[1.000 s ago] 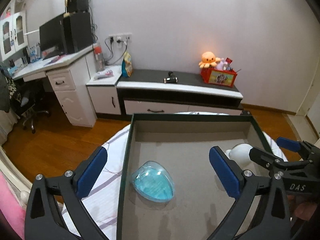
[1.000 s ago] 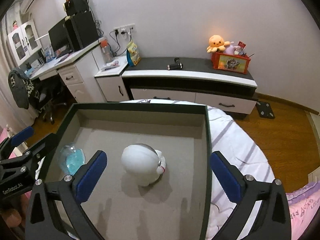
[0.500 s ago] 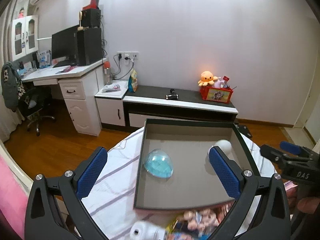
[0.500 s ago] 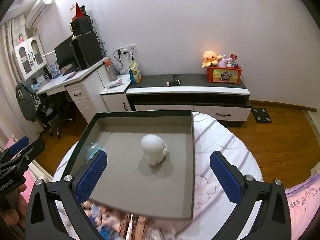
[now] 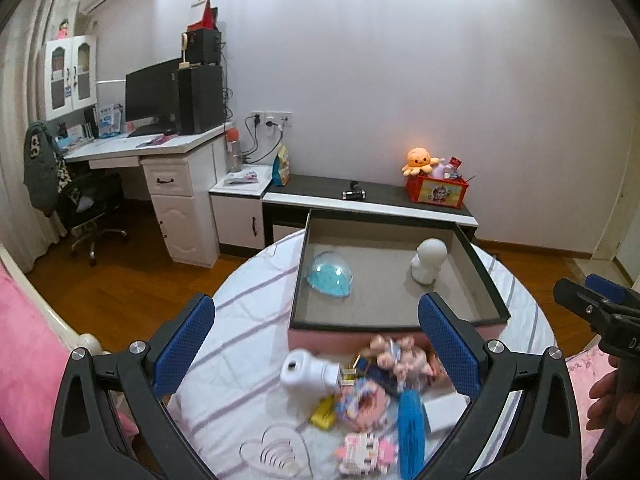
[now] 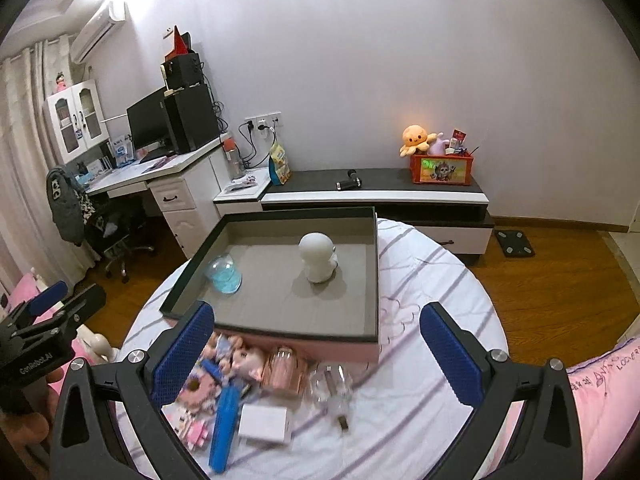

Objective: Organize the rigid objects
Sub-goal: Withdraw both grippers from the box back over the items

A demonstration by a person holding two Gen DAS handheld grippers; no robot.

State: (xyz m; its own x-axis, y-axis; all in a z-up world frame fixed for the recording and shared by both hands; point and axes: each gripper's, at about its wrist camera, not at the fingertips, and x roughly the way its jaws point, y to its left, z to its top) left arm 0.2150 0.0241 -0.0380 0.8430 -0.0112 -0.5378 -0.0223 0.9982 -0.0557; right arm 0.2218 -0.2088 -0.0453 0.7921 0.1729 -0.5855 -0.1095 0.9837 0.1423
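Observation:
A grey box with a dark rim [image 5: 396, 322] [image 6: 276, 330] stands on a round table with a striped white cloth [image 5: 256, 312]. Inside it sit a clear blue dome [image 5: 330, 274] [image 6: 224, 274] and a white round figurine [image 5: 429, 260] [image 6: 318, 258]. In front of the box lies a pile of small items: a white camera-like toy [image 5: 308, 372], a blue bar [image 6: 224, 424], a white box [image 6: 264, 424], a pink jar [image 6: 282, 370], a clear bulb [image 6: 334, 392]. My left gripper [image 5: 316, 348] and right gripper [image 6: 316, 350] are open and empty, above the pile.
A pink bed edge [image 5: 28, 360] lies at left and a pink blanket [image 6: 600, 392] at right. A low TV cabinet [image 6: 376, 194] with a red box, and a white desk [image 5: 160, 152] with a chair, stand beyond the table.
Both grippers have pulled back and up from the box. The pile of small items in front of the box has come into view. Both stay open.

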